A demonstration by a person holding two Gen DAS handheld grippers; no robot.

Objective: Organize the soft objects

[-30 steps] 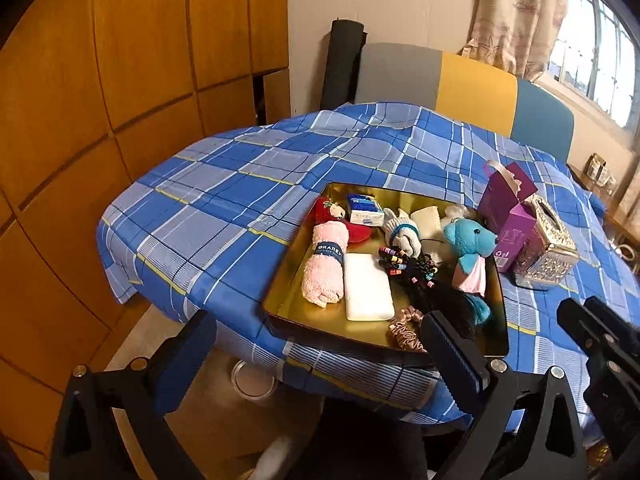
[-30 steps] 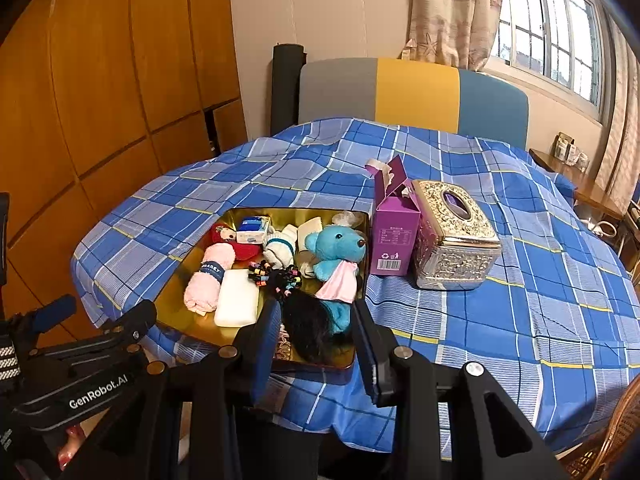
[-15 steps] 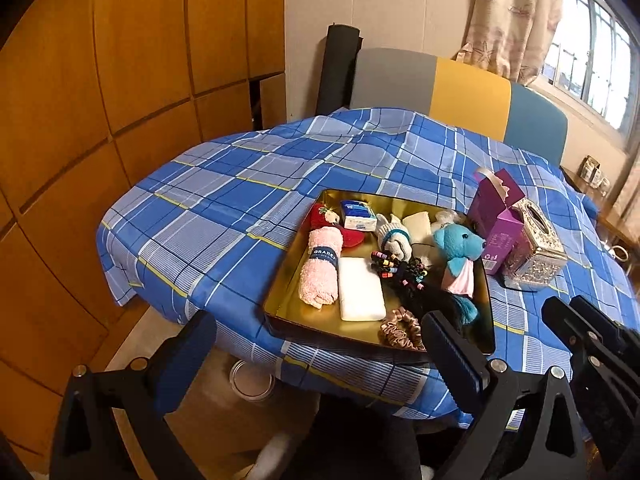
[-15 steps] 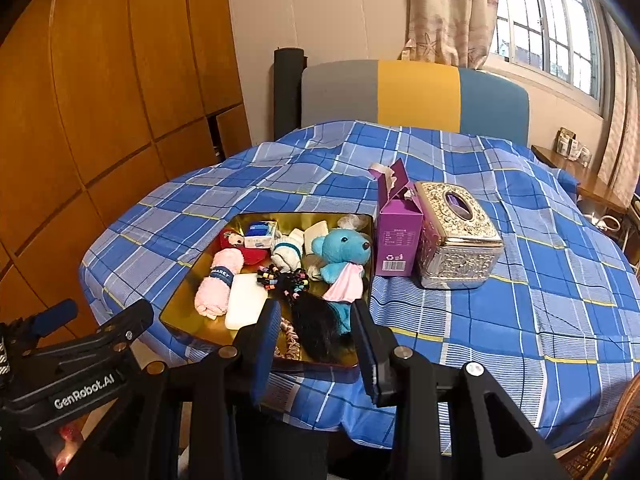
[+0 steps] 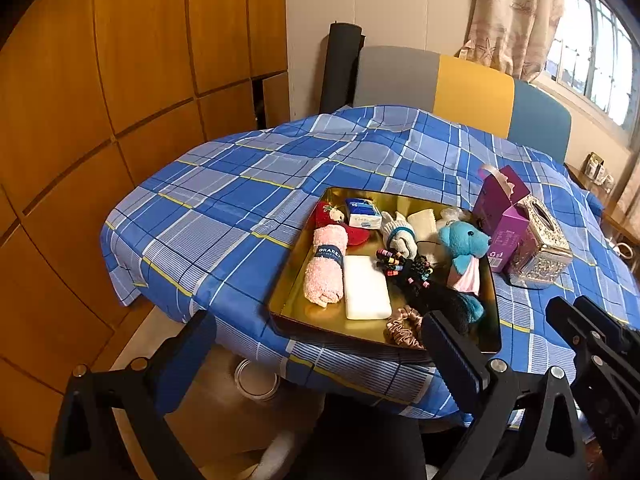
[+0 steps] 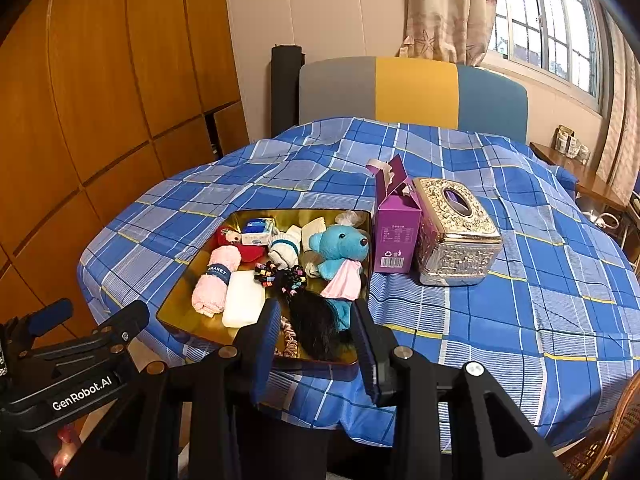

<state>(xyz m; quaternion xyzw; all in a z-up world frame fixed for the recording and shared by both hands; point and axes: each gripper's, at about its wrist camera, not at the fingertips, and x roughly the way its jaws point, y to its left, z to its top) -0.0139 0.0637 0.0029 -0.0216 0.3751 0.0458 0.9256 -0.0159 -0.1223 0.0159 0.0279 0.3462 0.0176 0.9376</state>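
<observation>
We hold both grippers short of the gold tray (image 6: 188,280): left gripper (image 5: 316,352) spread wide, right gripper (image 6: 314,344) narrowly parted, both empty.

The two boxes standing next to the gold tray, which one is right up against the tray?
The purple carton with the open flap. It stands between the gold tray and the silver tissue box.

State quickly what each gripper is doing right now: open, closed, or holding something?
Left gripper: open wide, holding nothing, short of the tray.
Right gripper: fingers partly open, holding nothing.
</observation>
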